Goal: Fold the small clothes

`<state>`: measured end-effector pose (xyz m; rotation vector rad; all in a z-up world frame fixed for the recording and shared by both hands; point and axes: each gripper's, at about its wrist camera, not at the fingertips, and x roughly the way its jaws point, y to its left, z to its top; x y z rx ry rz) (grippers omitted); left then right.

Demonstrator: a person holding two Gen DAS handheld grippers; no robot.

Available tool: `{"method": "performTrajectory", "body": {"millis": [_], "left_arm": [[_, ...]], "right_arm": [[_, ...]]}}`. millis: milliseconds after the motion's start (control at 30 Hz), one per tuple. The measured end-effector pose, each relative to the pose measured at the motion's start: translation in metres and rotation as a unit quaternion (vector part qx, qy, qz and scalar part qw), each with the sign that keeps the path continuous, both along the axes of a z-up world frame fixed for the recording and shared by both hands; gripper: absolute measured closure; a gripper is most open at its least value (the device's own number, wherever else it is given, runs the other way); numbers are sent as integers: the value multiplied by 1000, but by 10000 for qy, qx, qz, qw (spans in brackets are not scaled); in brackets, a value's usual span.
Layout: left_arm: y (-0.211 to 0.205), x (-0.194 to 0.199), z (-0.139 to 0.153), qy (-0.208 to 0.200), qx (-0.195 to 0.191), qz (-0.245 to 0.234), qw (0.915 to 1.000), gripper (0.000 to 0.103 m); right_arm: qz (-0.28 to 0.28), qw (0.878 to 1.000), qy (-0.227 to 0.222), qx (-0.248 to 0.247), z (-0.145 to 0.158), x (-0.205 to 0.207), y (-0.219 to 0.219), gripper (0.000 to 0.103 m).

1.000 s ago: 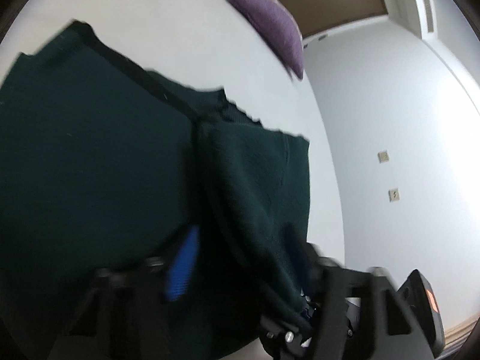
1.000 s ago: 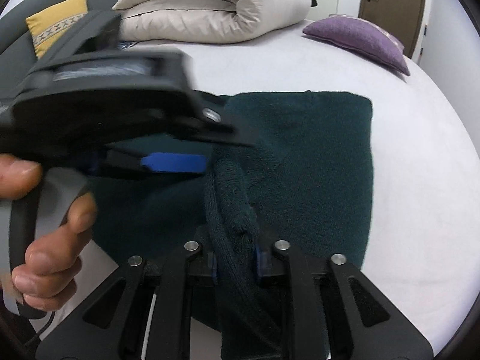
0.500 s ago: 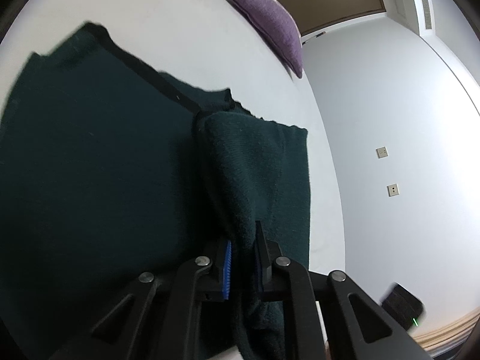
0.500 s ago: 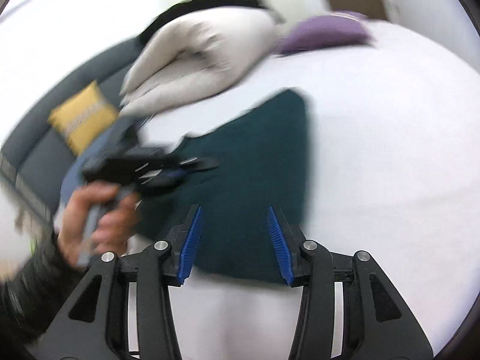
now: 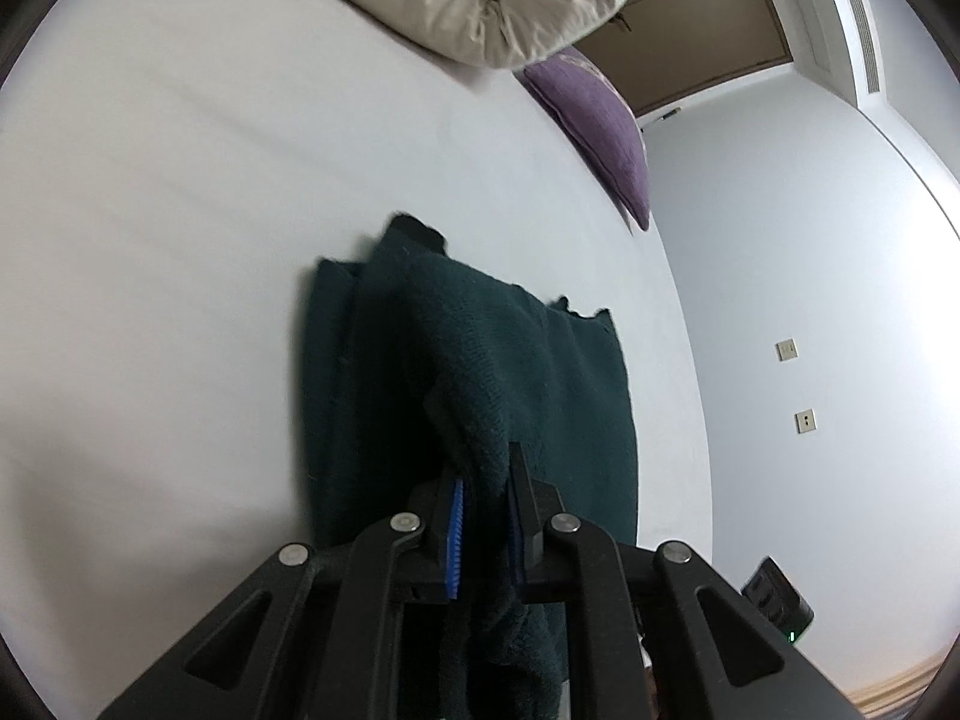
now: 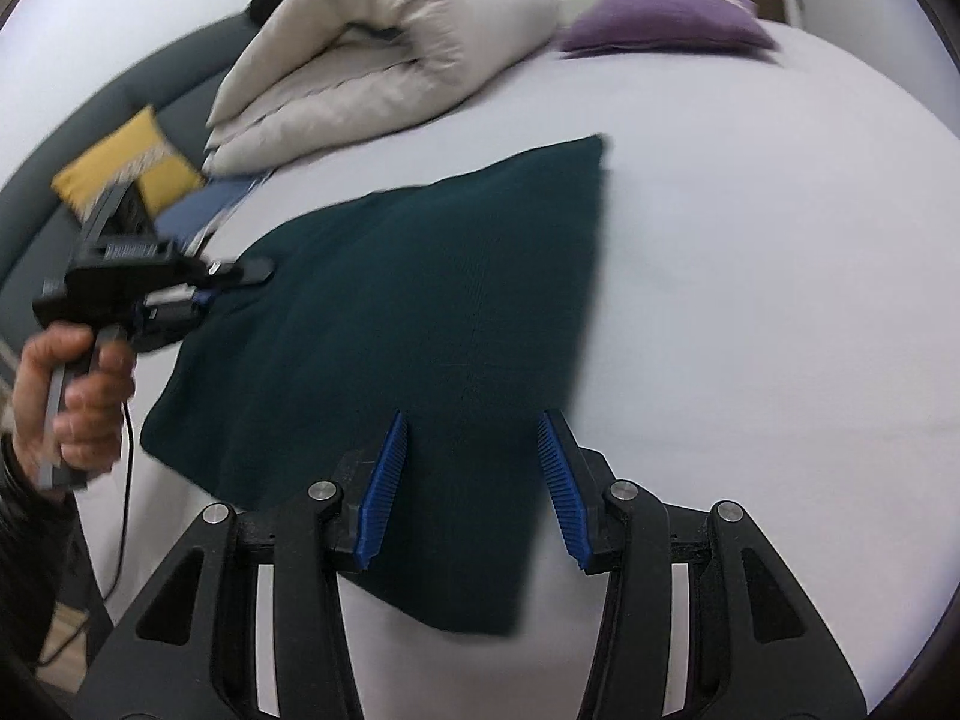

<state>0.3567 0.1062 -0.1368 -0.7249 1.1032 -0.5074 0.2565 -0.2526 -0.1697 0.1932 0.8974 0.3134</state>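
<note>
Our left gripper [image 5: 483,531] pinches a fold of the green sweater [image 6: 420,312] near the bed [image 6: 750,240] edge; our right gripper [image 6: 474,480] hangs empty, half-wide. Folding looks partly done.

Matt knitted green garment [image 5: 528,372] on a smooth white sheet [image 5: 180,240].

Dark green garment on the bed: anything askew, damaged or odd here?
Nothing damaged. The dark green garment lies mid-fold on the white bed, one edge bunched and lifted in the shut left gripper. The right gripper hovers open, holding nothing.
</note>
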Motion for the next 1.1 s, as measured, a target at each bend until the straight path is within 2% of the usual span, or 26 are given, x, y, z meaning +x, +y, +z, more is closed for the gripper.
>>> {"method": "performTrajectory", "body": {"millis": [100,300,433,500,567,600,667,733,800,867,900,967,1100], "left_arm": [[6,5,-4,-16,-3,63,10000,90],[38,-8,-13,-7,-102,268,9996,90],[36,-1,-31,154,108,369,9991,89],[37,-4,-41,219,114,468,9986,84],[37,-8,-40,183,-21,602,9980,83],[38,-11,-37,162,66,673,9976,78],[42,-24,-16,-94,657,918,9936,74],[38,-45,15,-640,1088,1022,9867,74],[20,-63,40,-1108,1387,868,9803,74],[1,-78,50,-1408,1637,678,9741,74],[-11,-87,49,-1522,1801,518,9704,74],[-25,-86,38,-1481,2047,346,9669,74],[-22,-81,-5,-1068,2216,361,9686,78]], "right_arm": [[123,9991,-131,-374,4,-4,27,53],[143,9990,-149,-389,11,-21,40,53],[301,9978,-194,-565,13,-22,58,53],[322,9958,-210,-832,9,-21,70,50],[333,9951,-249,-892,4,-19,72,48],[336,9954,-231,-863,2,-15,70,48],[343,9962,-226,-770,4,-15,64,50],[321,9973,-195,-629,7,-14,56,50],[263,9983,-202,-489,9,-9,52,51],[130,9993,-204,-286,14,-10,45,51],[67,9996,-216,-152,18,-13,41,51],[-22,9996,-231,188,26,-15,34,51],[127,9919,-141,1257,36,-18,18,56]]}}
